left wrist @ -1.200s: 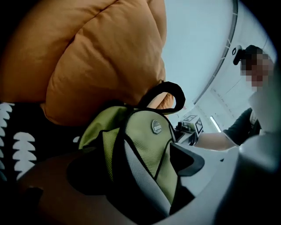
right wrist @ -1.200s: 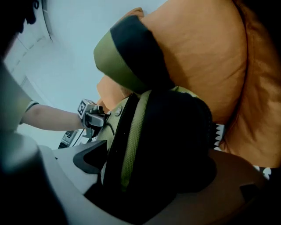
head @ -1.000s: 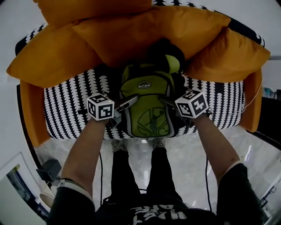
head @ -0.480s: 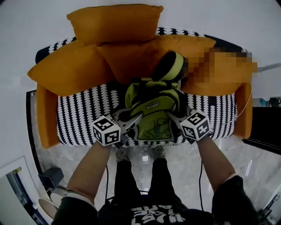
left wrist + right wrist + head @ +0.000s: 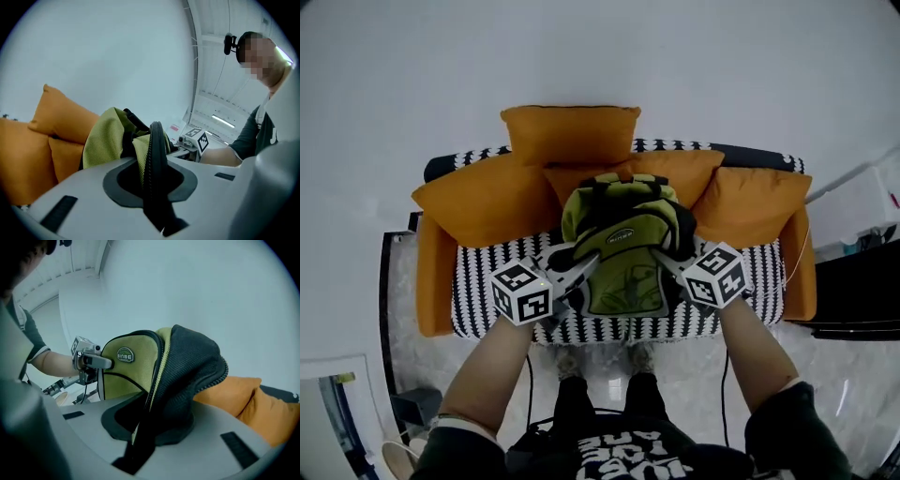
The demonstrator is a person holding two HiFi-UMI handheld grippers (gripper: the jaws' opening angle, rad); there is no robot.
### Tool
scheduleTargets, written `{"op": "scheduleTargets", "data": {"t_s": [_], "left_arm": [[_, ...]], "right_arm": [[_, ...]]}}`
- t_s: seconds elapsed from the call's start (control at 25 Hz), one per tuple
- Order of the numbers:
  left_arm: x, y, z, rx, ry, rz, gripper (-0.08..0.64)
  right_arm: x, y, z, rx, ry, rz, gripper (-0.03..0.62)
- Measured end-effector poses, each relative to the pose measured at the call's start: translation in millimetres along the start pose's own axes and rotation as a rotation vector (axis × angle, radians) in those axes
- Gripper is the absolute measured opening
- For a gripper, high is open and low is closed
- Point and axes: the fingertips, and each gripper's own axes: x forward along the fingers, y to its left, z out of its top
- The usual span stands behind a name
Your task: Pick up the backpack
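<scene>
backpack (image 5: 623, 251) is held up over the front edge of the sofa (image 5: 478, 292) and, as judged, is lifted clear of its seat and the orange cushions (image 5: 483, 202). the left gripper (image 5: 577, 270) is clamped on a black-trimmed green side fold, the right gripper (image 5: 667, 266) on the dark mesh side. the pick-up is judged practically done; only steadying is left.

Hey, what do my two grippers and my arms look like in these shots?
The left gripper and right gripper match: silvery jaws, light grey bodies with dark recesses, each topped by a white cube with black square markers. Thin dark cables trail below. The person wears short dark sleeves, forearms bare.
</scene>
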Motion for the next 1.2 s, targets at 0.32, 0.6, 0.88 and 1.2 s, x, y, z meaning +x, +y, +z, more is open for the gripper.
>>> {"op": "scheduleTargets", "data": {"t_s": [0.32,0.6,0.88,1.2], "left_arm": [[-43.2,-61.9,123.1,0.160,-0.075,0.007,0.071],[-66.9,-108.5,255.8,0.310,-0.161,0.008,0.069],[-41.3,-57.3,139.4,0.208,-0.119,0.035,0.069],[-38.9,-58.0,135.7,0.267,-0.150,0.029,0.069]], "right_arm": [[-67.2,36.2,120.6,-0.104,-0.125,-0.039,0.081],[-130.7,48.2,250.2,-0.211,-0.232,-0.082,0.081],[-65.0,29.0,135.5,-0.139,-0.165,-0.030,0.083],[-62.6,27.7,130.0,-0.171,-0.210,-0.055,0.083]]}}
